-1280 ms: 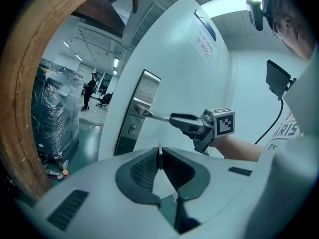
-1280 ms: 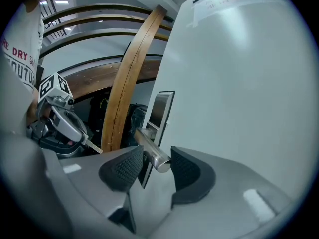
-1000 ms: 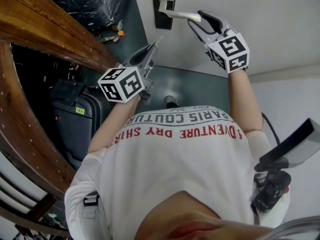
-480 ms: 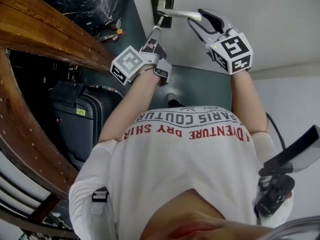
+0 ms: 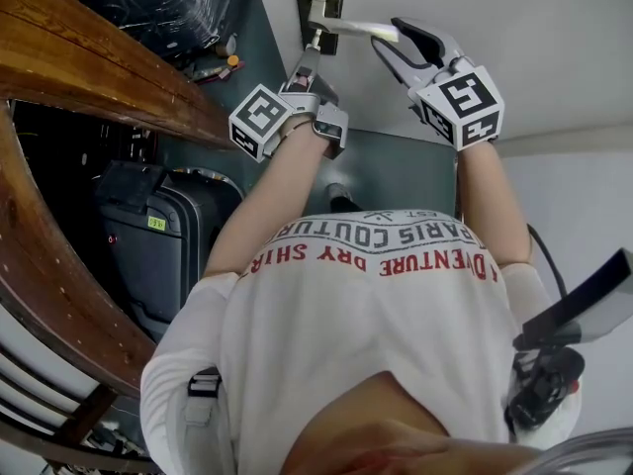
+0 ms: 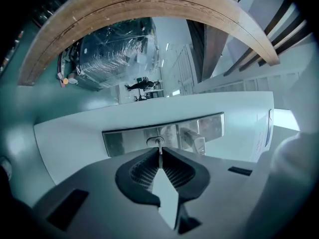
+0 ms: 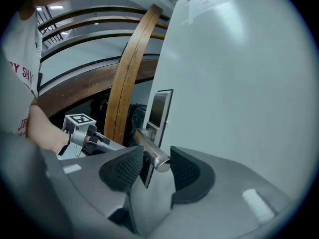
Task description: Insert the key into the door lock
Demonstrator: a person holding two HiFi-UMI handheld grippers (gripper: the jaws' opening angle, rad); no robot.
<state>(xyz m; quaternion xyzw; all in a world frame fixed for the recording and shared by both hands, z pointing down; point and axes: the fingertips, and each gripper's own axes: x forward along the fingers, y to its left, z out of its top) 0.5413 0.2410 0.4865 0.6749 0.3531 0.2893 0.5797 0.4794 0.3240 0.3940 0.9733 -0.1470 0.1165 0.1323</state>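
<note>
The left gripper [image 6: 159, 156] is held level, jaws clamped on the key [image 6: 159, 148], whose tip is met by the lock [image 6: 156, 142] straight ahead. The door handle [image 7: 151, 152] is clasped by the right gripper [image 7: 155, 164], with bare door [image 7: 239, 83] left beyond its jaws

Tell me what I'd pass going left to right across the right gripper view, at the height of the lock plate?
White shirt → left gripper → wooden arch → dark lock plate → white door.

Handle [image 5: 351, 28] juts from the door [image 5: 514, 47] just beside the keyhole [image 6: 158, 142]; bare door lies right of it. Wooden rail [image 5: 99, 67] and suitcase [image 5: 158, 255] crowd the left.
</note>
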